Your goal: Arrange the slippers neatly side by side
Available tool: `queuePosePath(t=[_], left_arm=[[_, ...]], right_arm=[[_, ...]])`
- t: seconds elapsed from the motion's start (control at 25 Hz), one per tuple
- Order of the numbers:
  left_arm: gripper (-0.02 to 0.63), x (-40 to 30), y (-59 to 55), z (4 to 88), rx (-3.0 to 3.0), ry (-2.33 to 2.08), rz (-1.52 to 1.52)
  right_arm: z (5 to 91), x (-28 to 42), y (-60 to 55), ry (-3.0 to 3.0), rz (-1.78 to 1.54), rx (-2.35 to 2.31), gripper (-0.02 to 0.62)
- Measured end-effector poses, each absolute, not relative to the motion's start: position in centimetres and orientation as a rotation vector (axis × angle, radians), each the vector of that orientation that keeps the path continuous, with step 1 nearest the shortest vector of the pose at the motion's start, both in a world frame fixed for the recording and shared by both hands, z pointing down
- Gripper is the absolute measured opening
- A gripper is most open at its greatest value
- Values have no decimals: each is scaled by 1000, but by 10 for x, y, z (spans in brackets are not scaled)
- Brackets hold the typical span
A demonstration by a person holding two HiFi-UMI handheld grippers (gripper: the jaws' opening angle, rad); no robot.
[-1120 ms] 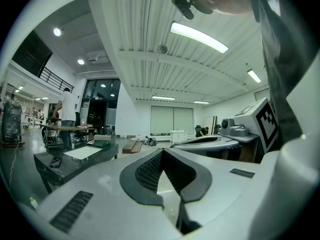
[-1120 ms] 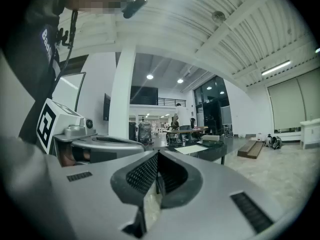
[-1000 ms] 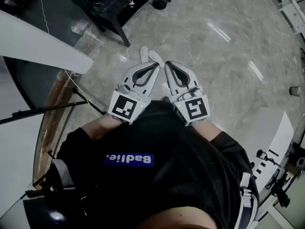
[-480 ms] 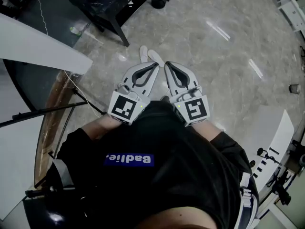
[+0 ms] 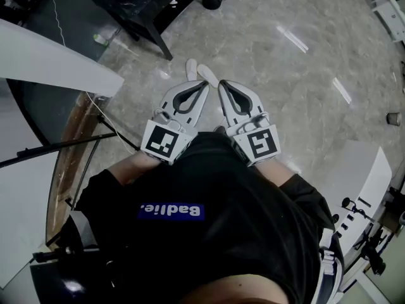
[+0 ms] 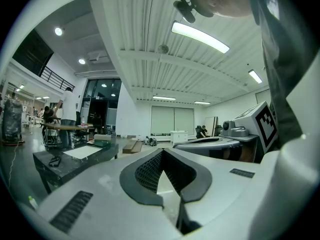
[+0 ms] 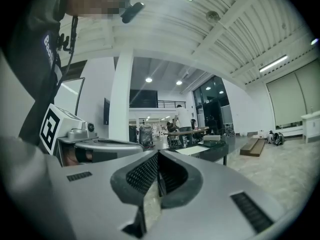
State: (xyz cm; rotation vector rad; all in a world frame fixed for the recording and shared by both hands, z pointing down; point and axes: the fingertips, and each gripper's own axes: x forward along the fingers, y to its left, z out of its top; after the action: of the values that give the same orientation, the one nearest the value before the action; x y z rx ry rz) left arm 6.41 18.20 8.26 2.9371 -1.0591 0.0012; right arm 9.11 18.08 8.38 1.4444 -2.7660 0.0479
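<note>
Not yet begun, I judge: left gripper (image 5: 206, 85) and right gripper (image 5: 221, 86) point level, fingers clenched, empty. Next they must open and reach down toward the white pair (image 5: 197, 72), possibly slippers, on the floor (image 5: 304, 87).

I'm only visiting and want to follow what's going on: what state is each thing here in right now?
Left gripper: shut, empty, held level.
Right gripper: shut, empty, held level.
Slippers: on the floor, close together, untouched, partly hidden behind the gripper tips.
Ceiling light: on.
</note>
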Motion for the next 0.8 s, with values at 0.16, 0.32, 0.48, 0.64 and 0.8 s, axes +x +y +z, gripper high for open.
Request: queuePosePath(t=[0.16, 0.32, 0.48, 0.64, 0.8], left_arm=[[0, 72, 179, 81, 2941, -1086, 19], [0, 81, 173, 81, 2935, -1101, 63], [0, 91, 167, 83, 2921, -1141, 82], [0, 101, 160, 84, 2911, -1203, 81], [0, 104, 153, 92, 2860, -1257, 88]], right_arm=[[83, 99, 176, -2775, 41, 1418, 0], [84, 107, 170, -2793, 41, 1379, 0], [86, 115, 163, -2824, 39, 1328, 0], [91, 127, 156, -2847, 51, 1291, 1], [98, 131, 151, -2856, 53, 1239, 2]])
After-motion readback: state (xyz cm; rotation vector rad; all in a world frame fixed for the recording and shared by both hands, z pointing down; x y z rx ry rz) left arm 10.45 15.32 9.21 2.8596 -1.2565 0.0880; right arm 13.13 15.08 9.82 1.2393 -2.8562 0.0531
